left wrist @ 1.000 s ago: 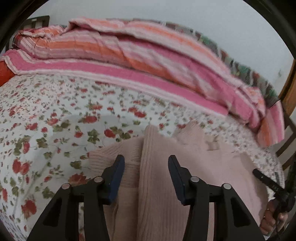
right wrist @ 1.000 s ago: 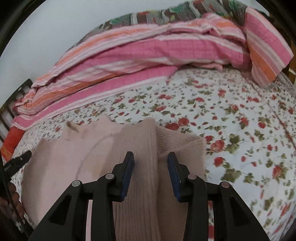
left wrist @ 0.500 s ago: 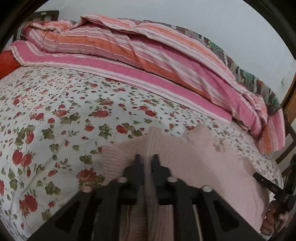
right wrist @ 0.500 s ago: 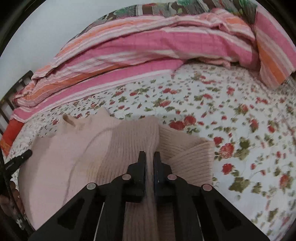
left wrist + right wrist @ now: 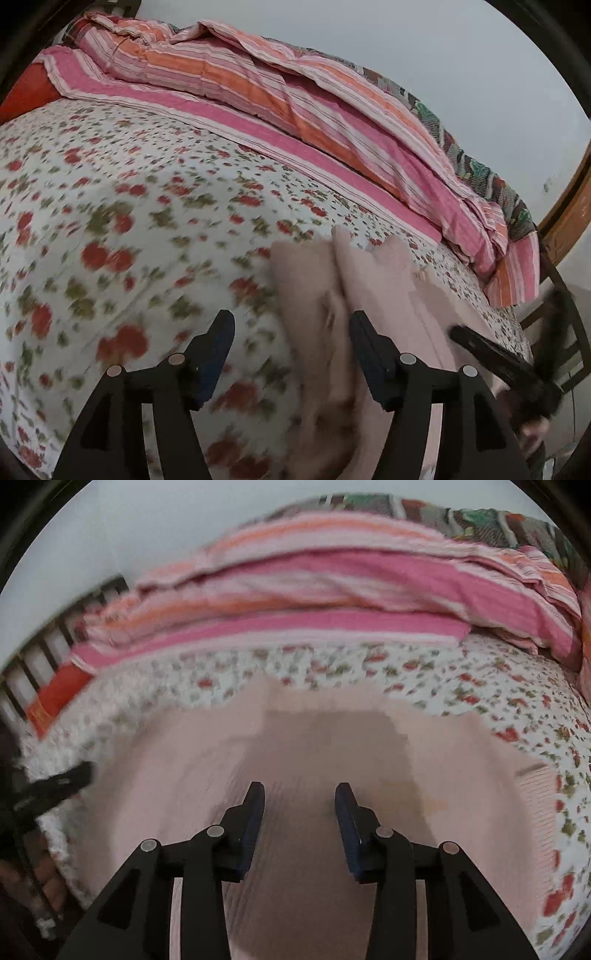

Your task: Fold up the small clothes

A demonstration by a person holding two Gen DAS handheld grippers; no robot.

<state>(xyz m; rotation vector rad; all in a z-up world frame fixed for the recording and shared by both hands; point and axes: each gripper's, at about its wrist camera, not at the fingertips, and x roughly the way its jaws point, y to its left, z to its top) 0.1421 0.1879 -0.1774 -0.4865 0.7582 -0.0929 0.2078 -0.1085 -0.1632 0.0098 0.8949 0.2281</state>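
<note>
A pale pink knit sweater (image 5: 384, 295) lies on the floral bedsheet (image 5: 122, 229). My left gripper (image 5: 290, 328) hovers over the sweater's left edge. Its jaws are opening, and a soft fold of the knit lies below the gap, unpinched. In the right wrist view the sweater (image 5: 207, 760) fills the lower frame, blurred. My right gripper (image 5: 300, 794) is above its middle with jaws opening and only flat knit beneath them. A ribbed cuff (image 5: 535, 786) shows at the sweater's right edge. Each gripper shows at the edge of the other's view: the right gripper (image 5: 491, 358), the left gripper (image 5: 55, 786).
A striped pink and orange quilt (image 5: 280, 96) is heaped along the far side of the bed by the wall. A red pillow (image 5: 55, 698) and dark slatted headboard (image 5: 22, 672) are at one end, a wooden chair (image 5: 565, 218) at the other. Bare floral sheet lies left of the sweater.
Half a second ago both grippers were shut on folds of the sweater; both have since let go and opened. The left shifted left, and the right swept left over the sweater's body.
</note>
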